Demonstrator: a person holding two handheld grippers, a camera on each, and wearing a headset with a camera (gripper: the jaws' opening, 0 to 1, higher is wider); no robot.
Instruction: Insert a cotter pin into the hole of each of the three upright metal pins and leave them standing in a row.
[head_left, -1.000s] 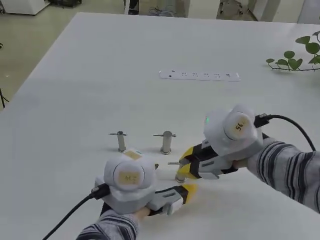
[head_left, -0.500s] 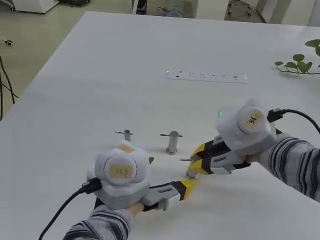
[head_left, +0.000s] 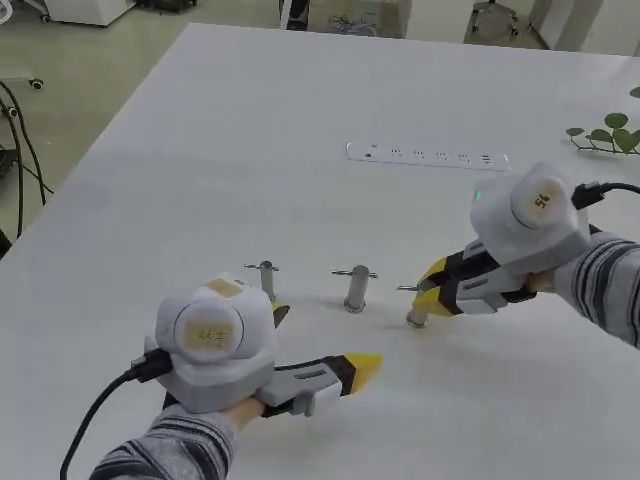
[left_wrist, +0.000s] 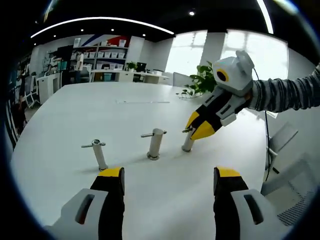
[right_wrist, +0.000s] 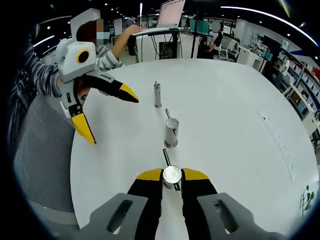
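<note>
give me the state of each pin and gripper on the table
left pin: upright, cotter pin through it
middle pin: upright, cotter pin through it
right pin: upright, cotter pin through it, top between jaws
left gripper: open, empty
right gripper: shut on right pin

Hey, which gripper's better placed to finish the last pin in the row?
Right. The right gripper is closed on the last pin, with its cotter pin showing. The left gripper is open, short of the row.
</note>
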